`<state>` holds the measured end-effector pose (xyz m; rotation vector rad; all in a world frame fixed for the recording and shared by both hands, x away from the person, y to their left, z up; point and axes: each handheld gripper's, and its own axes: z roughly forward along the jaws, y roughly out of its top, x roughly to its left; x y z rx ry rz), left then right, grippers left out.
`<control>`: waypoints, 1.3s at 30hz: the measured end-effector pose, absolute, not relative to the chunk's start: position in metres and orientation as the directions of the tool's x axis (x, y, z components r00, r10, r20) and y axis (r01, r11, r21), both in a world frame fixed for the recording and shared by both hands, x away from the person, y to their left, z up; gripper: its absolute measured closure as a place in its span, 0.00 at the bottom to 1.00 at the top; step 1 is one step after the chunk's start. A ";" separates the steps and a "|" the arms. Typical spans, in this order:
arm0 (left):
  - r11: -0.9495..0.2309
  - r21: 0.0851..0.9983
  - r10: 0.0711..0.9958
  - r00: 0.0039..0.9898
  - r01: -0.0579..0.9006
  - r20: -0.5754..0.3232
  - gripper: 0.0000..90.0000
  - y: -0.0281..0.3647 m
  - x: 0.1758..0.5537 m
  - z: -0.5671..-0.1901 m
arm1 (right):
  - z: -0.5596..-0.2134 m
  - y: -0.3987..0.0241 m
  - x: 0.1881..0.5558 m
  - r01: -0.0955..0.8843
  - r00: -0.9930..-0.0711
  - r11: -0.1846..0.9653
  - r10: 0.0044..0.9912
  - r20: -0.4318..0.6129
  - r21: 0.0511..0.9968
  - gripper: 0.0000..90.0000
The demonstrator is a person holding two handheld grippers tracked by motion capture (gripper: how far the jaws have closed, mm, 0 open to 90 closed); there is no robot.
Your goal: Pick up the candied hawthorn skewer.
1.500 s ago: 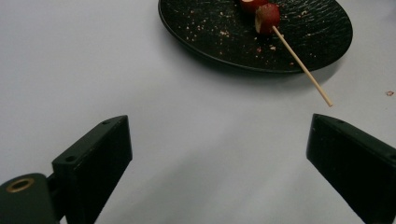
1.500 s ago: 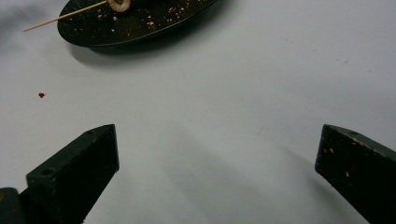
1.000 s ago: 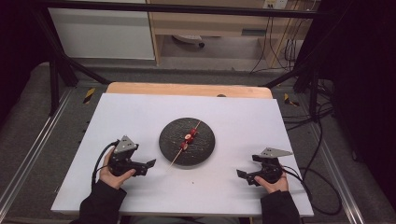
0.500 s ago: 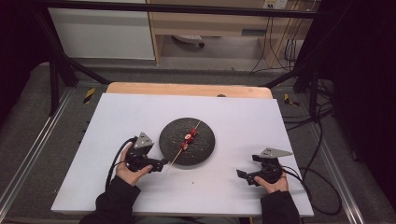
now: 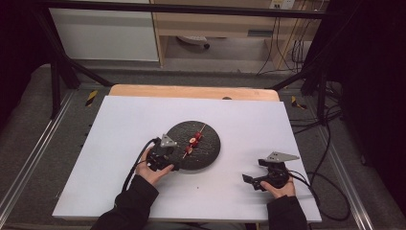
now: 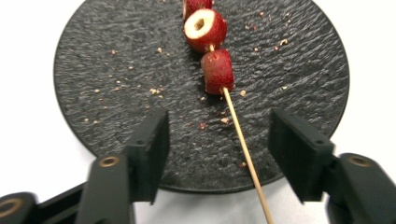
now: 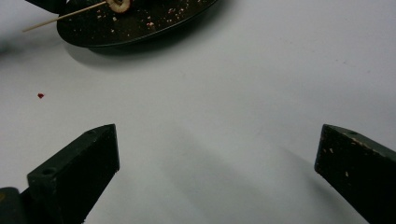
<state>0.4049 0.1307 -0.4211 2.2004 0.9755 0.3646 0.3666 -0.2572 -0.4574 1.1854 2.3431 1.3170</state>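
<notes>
At plate's near-left edge, your left gripper [image 6: 218, 154] straddles skewer [image 6: 244, 154], jaws just closing, half-wide, nothing pinched yet. Skewer lies across dark plate [image 6: 112, 70]. Centre bare stick between pads, close gently. Right gripper [image 7: 217, 163] idles wide, empty.

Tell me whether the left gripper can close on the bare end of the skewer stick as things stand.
Probably yes: the left gripper has been closing, the skewer stick already lies between its jaws untouched, and nothing blocks them above the black plate.

No legible text or labels
</notes>
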 end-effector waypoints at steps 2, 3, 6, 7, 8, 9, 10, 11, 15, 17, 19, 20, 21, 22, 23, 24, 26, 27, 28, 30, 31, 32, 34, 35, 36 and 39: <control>-0.488 0.680 0.735 0.678 0.546 -0.017 0.46 0.127 0.407 -0.422 | -0.458 -0.257 0.367 0.546 -0.657 0.281 0.728 0.195 0.789 0.01; -0.494 0.673 0.735 0.678 0.551 -0.016 0.49 0.125 0.407 -0.423 | -0.458 -0.257 0.367 0.547 -0.657 0.282 0.728 0.195 0.788 0.01; -0.504 0.656 0.733 0.680 0.562 -0.019 0.57 0.120 0.409 -0.424 | -0.458 -0.257 0.367 0.546 -0.658 0.282 0.727 0.196 0.788 0.01; -0.507 0.651 0.736 0.677 0.565 -0.015 0.59 0.119 0.410 -0.425 | -0.458 -0.257 0.367 0.547 -0.658 0.282 0.727 0.196 0.788 0.01; -0.511 0.648 0.738 0.675 0.566 -0.007 0.61 0.118 0.410 -0.425 | -0.458 -0.257 0.367 0.547 -0.658 0.282 0.727 0.196 0.789 0.01; -0.513 0.644 0.740 0.673 0.568 -0.003 0.64 0.116 0.410 -0.426 | -0.458 -0.257 0.367 0.547 -0.658 0.282 0.727 0.196 0.788 0.01; -0.515 0.639 0.742 0.671 0.571 -0.001 0.66 0.115 0.411 -0.426 | -0.458 -0.257 0.367 0.547 -0.658 0.282 0.727 0.197 0.788 0.01; -0.518 0.635 0.743 0.669 0.573 0.001 0.68 0.115 0.411 -0.426 | -0.458 -0.257 0.367 0.547 -0.658 0.283 0.727 0.196 0.788 0.01; -0.518 0.627 0.742 0.671 0.582 -0.010 0.76 0.112 0.413 -0.426 | -0.458 -0.257 0.367 0.548 -0.658 0.283 0.727 0.197 0.787 0.01; -0.521 0.623 0.740 0.672 0.583 -0.010 0.80 0.110 0.413 -0.426 | -0.458 -0.257 0.367 0.546 -0.659 0.283 0.726 0.197 0.788 0.01; -0.522 0.618 0.741 0.672 0.588 -0.013 0.83 0.109 0.414 -0.426 | -0.458 -0.257 0.367 0.548 -0.658 0.281 0.727 0.198 0.788 0.01; -0.522 0.615 0.741 0.671 0.591 -0.016 0.85 0.108 0.414 -0.426 | -0.458 -0.257 0.367 0.548 -0.658 0.281 0.726 0.199 0.788 0.01; -0.519 0.614 0.743 0.669 0.595 -0.020 0.87 0.108 0.414 -0.426 | -0.458 -0.257 0.367 0.549 -0.658 0.281 0.727 0.199 0.787 0.01; -0.518 0.612 0.746 0.666 0.598 -0.019 0.89 0.107 0.414 -0.425 | -0.458 -0.257 0.367 0.549 -0.658 0.282 0.727 0.199 0.787 0.01; -0.519 0.609 0.749 0.662 0.600 -0.013 0.90 0.107 0.414 -0.425 | -0.458 -0.257 0.367 0.550 -0.658 0.282 0.726 0.199 0.786 0.01; -0.518 0.606 0.753 0.658 0.604 -0.012 0.91 0.107 0.413 -0.425 | -0.458 -0.257 0.367 0.548 -0.659 0.283 0.726 0.198 0.787 0.01; -0.512 0.607 0.759 0.651 0.608 -0.011 0.93 0.107 0.414 -0.425 | -0.458 -0.257 0.367 0.550 -0.658 0.281 0.726 0.200 0.786 0.01; -0.510 0.606 0.763 0.646 0.611 -0.010 0.94 0.107 0.413 -0.425 | -0.458 -0.257 0.367 0.550 -0.658 0.281 0.726 0.200 0.786 0.01; -0.508 0.605 0.765 0.644 0.613 -0.009 0.95 0.108 0.413 -0.425 | -0.458 -0.257 0.367 0.550 -0.658 0.281 0.726 0.201 0.786 0.01; -0.508 0.606 0.766 0.643 0.613 -0.009 0.97 0.109 0.413 -0.424 | -0.458 -0.257 0.367 0.552 -0.657 0.281 0.726 0.202 0.785 0.01; -0.504 0.606 0.767 0.641 0.615 -0.013 0.97 0.109 0.413 -0.424 | -0.458 -0.257 0.367 0.552 -0.657 0.281 0.727 0.202 0.785 0.01; -0.502 0.608 0.769 0.639 0.615 -0.010 0.97 0.109 0.412 -0.424 | -0.458 -0.257 0.367 0.553 -0.657 0.282 0.727 0.202 0.784 0.01; -0.501 0.612 0.767 0.642 0.612 -0.014 0.97 0.110 0.412 -0.424 | -0.458 -0.257 0.367 0.552 -0.657 0.283 0.726 0.201 0.785 0.01; -0.494 0.618 0.767 0.642 0.611 -0.022 0.97 0.111 0.411 -0.424 | -0.458 -0.257 0.367 0.552 -0.657 0.283 0.726 0.201 0.785 0.01; -0.488 0.625 0.765 0.644 0.609 -0.030 0.98 0.112 0.410 -0.423 | -0.458 -0.257 0.367 0.552 -0.657 0.282 0.726 0.201 0.785 0.01; -0.468 0.648 0.765 0.643 0.600 -0.043 0.98 0.117 0.408 -0.422 | -0.458 -0.257 0.367 0.552 -0.657 0.282 0.726 0.201 0.785 0.01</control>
